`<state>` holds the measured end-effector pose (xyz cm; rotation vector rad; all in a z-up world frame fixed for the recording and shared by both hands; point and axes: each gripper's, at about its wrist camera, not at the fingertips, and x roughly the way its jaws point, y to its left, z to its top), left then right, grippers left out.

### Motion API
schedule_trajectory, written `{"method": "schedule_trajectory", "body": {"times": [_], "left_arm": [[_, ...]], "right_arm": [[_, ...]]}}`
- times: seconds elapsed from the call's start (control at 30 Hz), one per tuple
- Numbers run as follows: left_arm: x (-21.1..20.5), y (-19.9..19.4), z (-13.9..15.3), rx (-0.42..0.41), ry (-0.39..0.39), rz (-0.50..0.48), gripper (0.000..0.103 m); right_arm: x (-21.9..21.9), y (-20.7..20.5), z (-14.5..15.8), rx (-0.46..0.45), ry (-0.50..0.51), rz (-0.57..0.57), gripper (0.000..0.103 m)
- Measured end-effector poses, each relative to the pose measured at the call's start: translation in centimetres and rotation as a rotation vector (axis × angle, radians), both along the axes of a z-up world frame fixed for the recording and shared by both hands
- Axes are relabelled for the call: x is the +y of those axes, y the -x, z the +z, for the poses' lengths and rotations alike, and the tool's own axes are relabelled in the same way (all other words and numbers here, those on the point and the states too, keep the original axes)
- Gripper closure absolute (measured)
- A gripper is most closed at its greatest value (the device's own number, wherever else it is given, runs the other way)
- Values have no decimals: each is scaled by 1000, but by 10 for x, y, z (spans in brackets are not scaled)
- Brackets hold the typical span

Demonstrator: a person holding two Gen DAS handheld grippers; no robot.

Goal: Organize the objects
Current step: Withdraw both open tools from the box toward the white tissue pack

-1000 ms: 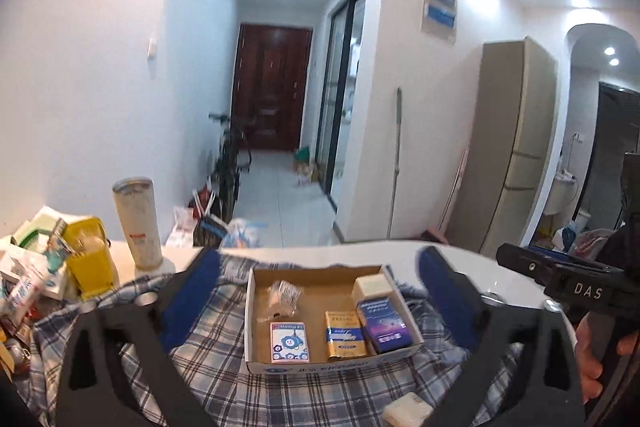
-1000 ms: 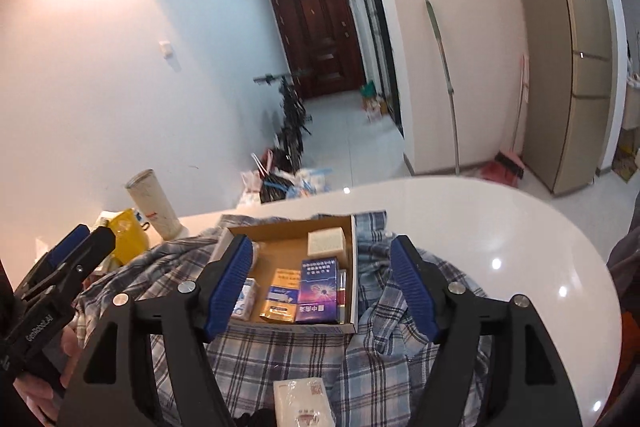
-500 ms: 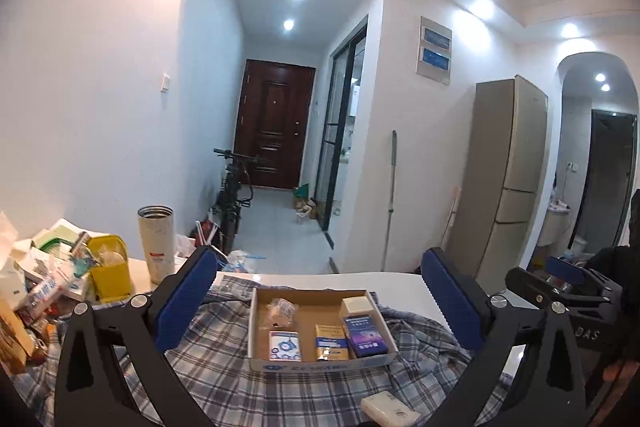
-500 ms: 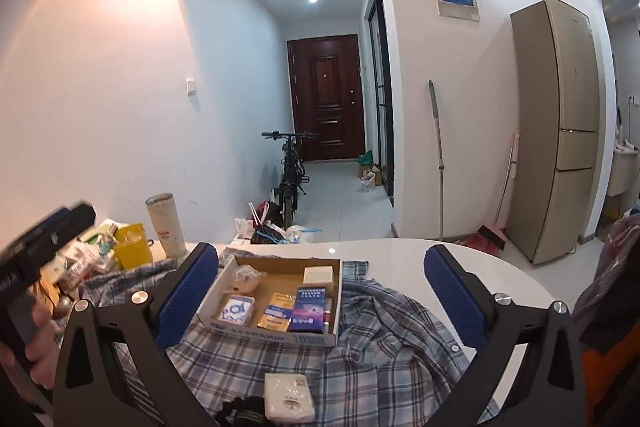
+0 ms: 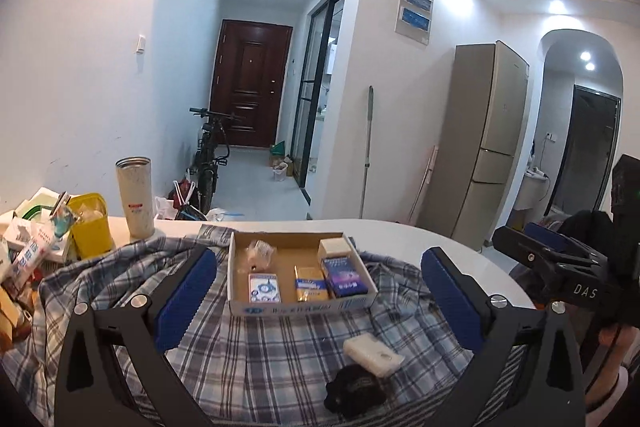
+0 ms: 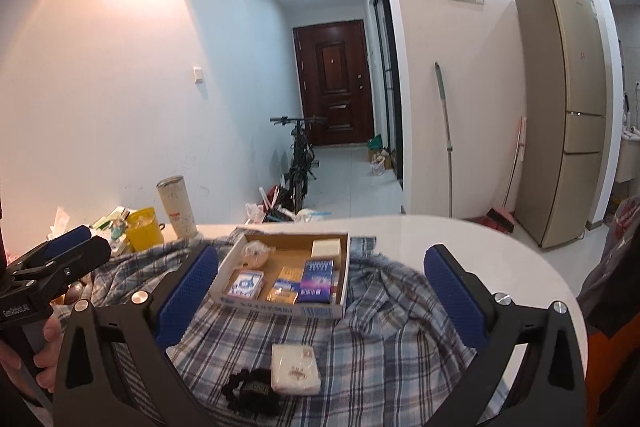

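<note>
A: Status on claws?

B: Left gripper (image 5: 318,293) spread wide, nothing between pads. Right gripper (image 6: 320,293) same: spread to the limit, empty. Both hanging over the plaid shirt (image 5: 256,351).

A: Targets?

B: Loose on the shirt: white packet (image 6: 295,363), with a black bundle (image 6: 251,389) touching it at 9 o'clock. Box (image 6: 282,277) sits at 12 o'clock from both, already holding several small cartons and a clear bag (image 6: 256,253).

A: Handling guess for the packet?

B: Looks like soft tissue wrap: light, squashy, slick film. Best pinched across the short sides, mid-length. Probably forgiving of squeeze, not fragile.

A: Bundle?

B: Limp and light, likely beads or a hair tie. No stiff edge to grab; needs a scoop-pinch at the thickest lump. Risk of snagging shirt cloth along with it.

A: Shirt itself?

B: Floppy, wrinkled, draped on the white table (image 6: 500,255). Likely to drag under anything slid across it. Lift, no pushing.

A: Blind spots?

B: Bundle too dark to identify. Carton print too small to read. Clutter at 9 o'clock by the yellow tub (image 5: 90,223) and tumbler (image 5: 135,197) half cut off. Shirt's near edge hidden behind gripper frames. Box's far-left corner contents unclear through the bag.
</note>
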<state>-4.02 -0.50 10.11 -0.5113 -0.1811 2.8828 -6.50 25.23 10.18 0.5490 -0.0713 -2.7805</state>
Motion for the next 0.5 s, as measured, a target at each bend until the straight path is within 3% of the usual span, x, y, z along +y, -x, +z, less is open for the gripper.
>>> {"method": "schedule_trajectory", "body": {"times": [0.37, 0.5], "left_arm": [[23, 8, -70, -86, 165, 32, 0], [15, 22, -91, -138, 137, 59, 0]], "right_arm": [[-6, 19, -64, -183, -1, 28, 0], [-6, 24, -81, -235, -10, 29, 0]]}}
